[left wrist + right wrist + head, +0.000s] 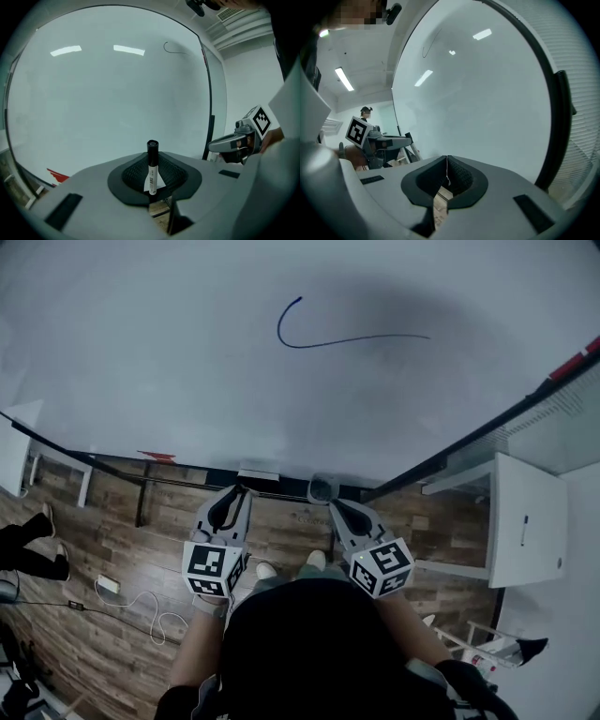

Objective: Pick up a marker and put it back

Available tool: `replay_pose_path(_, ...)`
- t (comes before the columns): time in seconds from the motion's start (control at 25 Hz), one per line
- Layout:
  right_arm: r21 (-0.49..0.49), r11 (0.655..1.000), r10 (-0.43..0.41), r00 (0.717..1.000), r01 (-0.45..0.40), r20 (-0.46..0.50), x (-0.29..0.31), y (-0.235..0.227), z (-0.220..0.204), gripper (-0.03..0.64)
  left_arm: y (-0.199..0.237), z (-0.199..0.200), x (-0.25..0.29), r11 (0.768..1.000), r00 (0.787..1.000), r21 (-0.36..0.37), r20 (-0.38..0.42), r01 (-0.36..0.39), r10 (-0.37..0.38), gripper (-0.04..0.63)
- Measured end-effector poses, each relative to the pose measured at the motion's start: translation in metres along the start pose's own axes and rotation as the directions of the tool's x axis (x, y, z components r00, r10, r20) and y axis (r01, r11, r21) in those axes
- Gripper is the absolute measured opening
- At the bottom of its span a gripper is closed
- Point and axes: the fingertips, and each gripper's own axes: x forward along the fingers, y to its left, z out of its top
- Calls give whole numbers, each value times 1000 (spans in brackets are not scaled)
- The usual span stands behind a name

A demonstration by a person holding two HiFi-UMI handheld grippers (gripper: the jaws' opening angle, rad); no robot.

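In the left gripper view a marker [151, 168] with a black cap and white body stands upright between the black pads, cap end pointing away toward the whiteboard [108, 93]. My left gripper [152, 171] is shut on it. In the head view the left gripper [230, 498] hangs just below the whiteboard's lower edge, and the marker is hard to make out there. My right gripper [446, 171] is shut with nothing between its pads. It sits beside the left one [339, 509], also pointing at the board's bottom rail. A blue curved line [328, 334] is drawn on the whiteboard [187, 352].
A grey round cup [322, 487] and a pale eraser [257, 472] sit at the board's lower rail, with a red strip [155, 457] further left. A white table [525, 521] stands at the right. A cable [141, 606] lies on the wooden floor.
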Motion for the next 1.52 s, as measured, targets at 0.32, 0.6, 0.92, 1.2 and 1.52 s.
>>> replay_pose_path(0.32,64,985,-162,986,160,32,-49,-52,-3,28,-61,26,52,983,984,49,7,176,-177,75)
replay_pose_path(0.6,119,957,-273,961,266,46,-90,-82,-13,29,-109,33,82,954,957,78,-5,291,-291,77)
replay_pose_path(0.92,163,920,-366,930,357,28,-125,-104,-30,28,-142,9,110,928,932,93,-58,361,-357,77)
replay_pose_path(1.2,193,889,-423,906,415,0,-147,-112,-45,29,-154,-21,127,917,920,97,-110,386,-375,77)
replay_pose_path(1.52,215,863,-463,886,458,-30,-160,-109,-61,29,-155,-52,138,911,909,101,-172,399,-379,77)
